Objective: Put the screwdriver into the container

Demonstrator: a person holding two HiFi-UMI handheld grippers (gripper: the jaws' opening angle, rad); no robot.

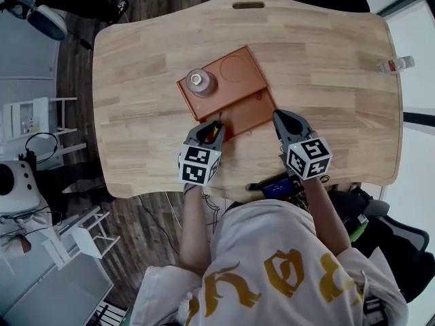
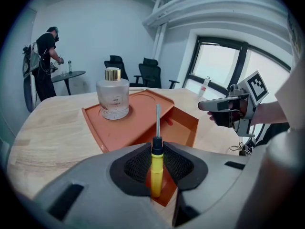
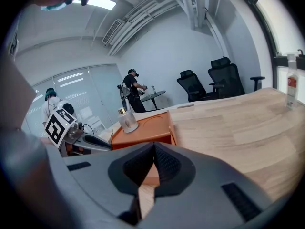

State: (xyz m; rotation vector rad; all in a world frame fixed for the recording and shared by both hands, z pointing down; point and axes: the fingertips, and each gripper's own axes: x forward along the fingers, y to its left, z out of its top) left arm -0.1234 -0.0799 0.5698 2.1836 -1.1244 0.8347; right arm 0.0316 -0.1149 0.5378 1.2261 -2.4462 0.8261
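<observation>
**Table** (image 1: 326, 100): light wood with rounded corners, fills the upper half of the head view.

**Container** (image 1: 234, 90): orange and rectangular, set at an angle at centre frame on the table. The far part is a flat raised surface with a round recess. The near part is a lower open compartment (image 2: 183, 128).

**Glass bottle** (image 1: 201, 82): clear with a gold cap, upright on the container's raised surface at its left end. It shows left of centre in the left gripper view (image 2: 113, 99).

**Screwdriver** (image 2: 156, 171): yellow handle, black collar, bare metal shaft.
- It is clamped by the handle between the pads of the left gripper.
- It sits at lower centre of the left gripper view, with the shaft pointing up-frame over the container's near edge.
- Whether the tip touches the container cannot be told.

**Left gripper** (image 1: 207, 129): jaws closed on the screwdriver handle, at the container's near left edge just below centre of the head view.

**Right gripper** (image 1: 280, 117): jaw tips meet with nothing between them (image 3: 153, 149). It is at the container's near right corner, and contact with the container cannot be told.

**Plastic bottle** (image 1: 396, 64): lies at the table's right edge, upper right of the head view, well apart from the container.

**Office chairs** (image 3: 214, 80): black, in the background right of centre in the right gripper view.
</observation>
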